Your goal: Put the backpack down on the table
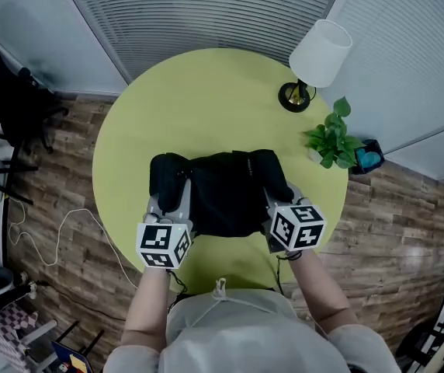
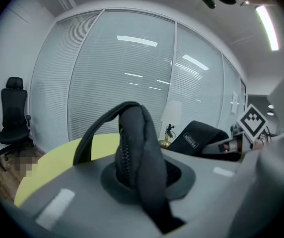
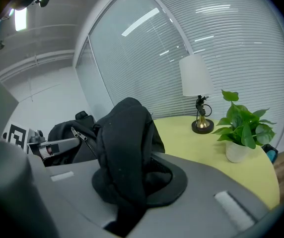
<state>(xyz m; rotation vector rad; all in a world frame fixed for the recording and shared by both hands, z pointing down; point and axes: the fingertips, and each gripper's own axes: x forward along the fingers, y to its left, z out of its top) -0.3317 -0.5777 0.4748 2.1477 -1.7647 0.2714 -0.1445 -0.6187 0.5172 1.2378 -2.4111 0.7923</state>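
Observation:
A black backpack (image 1: 220, 189) hangs between my two grippers over the near part of the round yellow-green table (image 1: 199, 99). My left gripper (image 1: 177, 202) is shut on the backpack's left side, where a padded fold with a zipper (image 2: 137, 152) sticks up between the jaws. My right gripper (image 1: 272, 200) is shut on the right side, with a thick black fold (image 3: 124, 152) pinched in its jaws. Whether the bag's underside touches the tabletop I cannot tell.
A white-shaded lamp (image 1: 315, 61) on a brass base and a small potted plant (image 1: 331, 138) stand at the table's far right. A black office chair (image 1: 12, 92) is on the floor at the left. A white cable (image 1: 59, 239) lies on the wood floor.

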